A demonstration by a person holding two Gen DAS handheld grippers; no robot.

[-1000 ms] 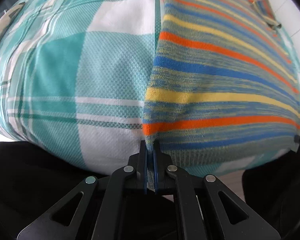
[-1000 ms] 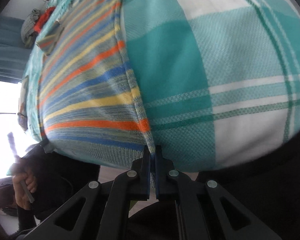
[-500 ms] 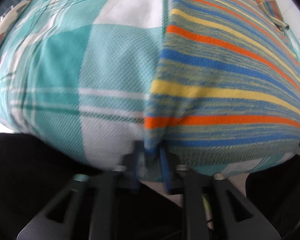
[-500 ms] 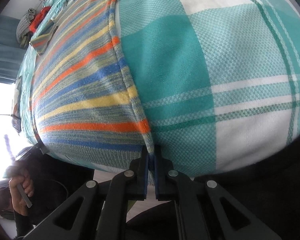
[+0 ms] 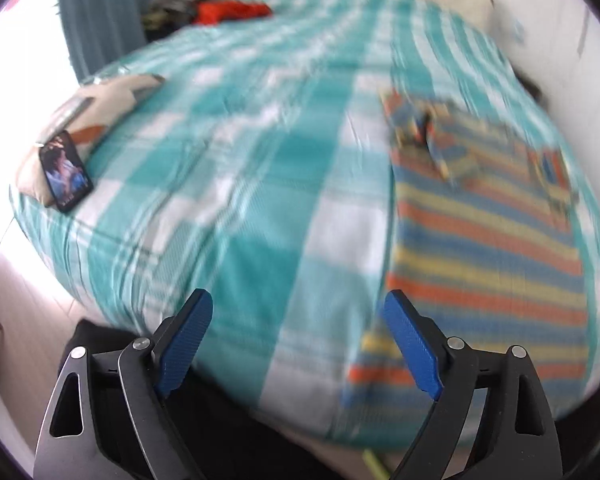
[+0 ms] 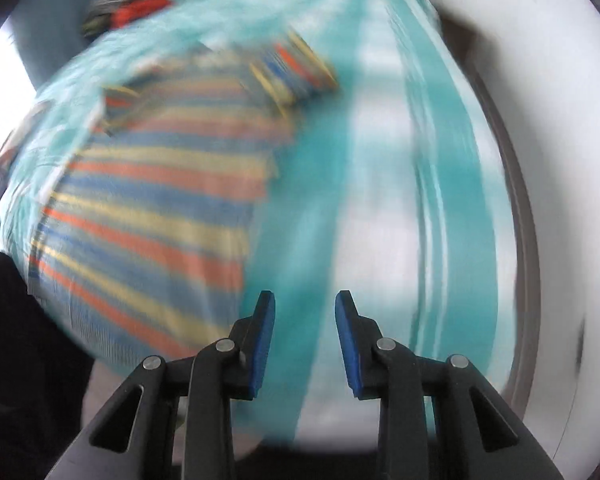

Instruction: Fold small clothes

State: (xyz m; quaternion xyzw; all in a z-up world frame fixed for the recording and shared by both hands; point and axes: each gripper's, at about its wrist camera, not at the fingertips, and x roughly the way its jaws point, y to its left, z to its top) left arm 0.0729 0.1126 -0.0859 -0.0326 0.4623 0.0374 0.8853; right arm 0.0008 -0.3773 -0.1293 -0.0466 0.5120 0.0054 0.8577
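Left wrist view: my left claw (image 5: pixel 296 340) stands with its 2 blue-padded fingers (image 5: pixel 186 340) wide apart and nothing between them; the jaws have just been opening. The task item, a knitted garment striped in blue, orange, yellow and grey-green (image 5: pixel 484 256), lies flat on the bed under the teal-and-white checked cover (image 5: pixel 236 168), to the right of my fingers, with its near hem at the edge of the mattress. I judge this placement deliberate: a flat spread with the hem square to the bed edge gives a clean base for the next fold. The sleeves (image 5: pixel 432 140) are turned in across the far part of the body. A dark phone (image 5: pixel 65 174) rests on a pale cushion (image 5: pixel 96 116) at the far left corner, well apart from the work.

Right wrist view: my right claw (image 6: pixel 305 344) is partly parted, its jaws having just been opening, with no cloth between the pads. The image is heavily blurred. The striped garment sits to the left of the fingers, clear of them. Both claws stand empty over the bed, so I judge that the garment has been released to rest before a new grip is chosen.
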